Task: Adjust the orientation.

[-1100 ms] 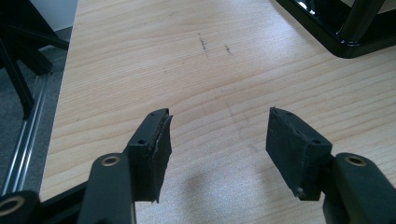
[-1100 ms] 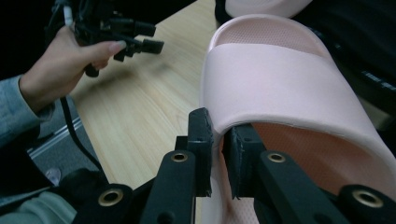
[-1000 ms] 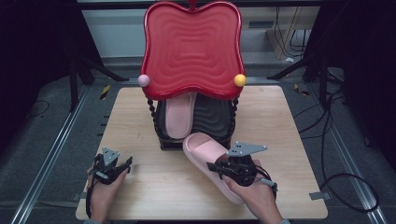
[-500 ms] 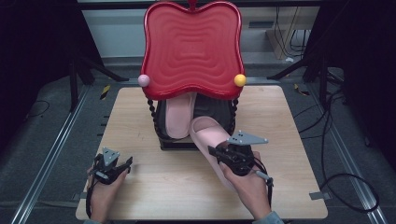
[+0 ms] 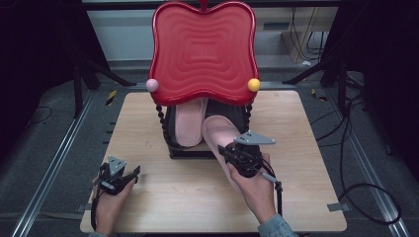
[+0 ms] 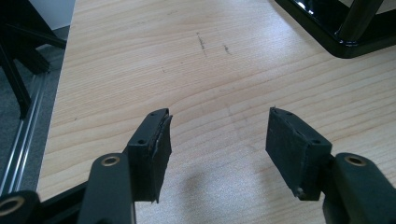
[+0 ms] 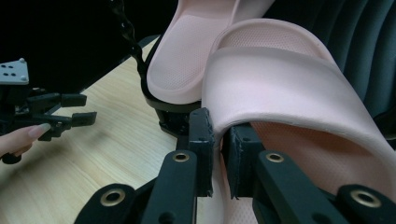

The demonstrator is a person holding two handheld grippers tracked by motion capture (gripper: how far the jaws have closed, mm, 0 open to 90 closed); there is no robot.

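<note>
My right gripper [image 5: 232,154] [image 7: 218,156] is shut on the side edge of a pink slipper [image 5: 217,132] [image 7: 280,88], holding its toe up against the black rack [image 5: 188,148] under the red wavy lid [image 5: 202,49]. A second pink slipper [image 5: 189,121] [image 7: 187,60] lies in the rack's left half, sole up. My left gripper [image 5: 129,174] [image 6: 217,144] rests low over the wooden table [image 5: 163,197] at the front left, jaws open with bare wood between them.
The red lid stands upright on twisted black posts, with a pink ball [image 5: 152,85] and a yellow ball [image 5: 254,84] at its lower corners. Cables [image 5: 365,192] lie on the floor at the right. Metal rails [image 5: 54,163] run beside the table.
My right gripper has carried the pink slipper away from the table's front toward the rack, so its toe now reaches the rack's right half. The left gripper has stayed put.
</note>
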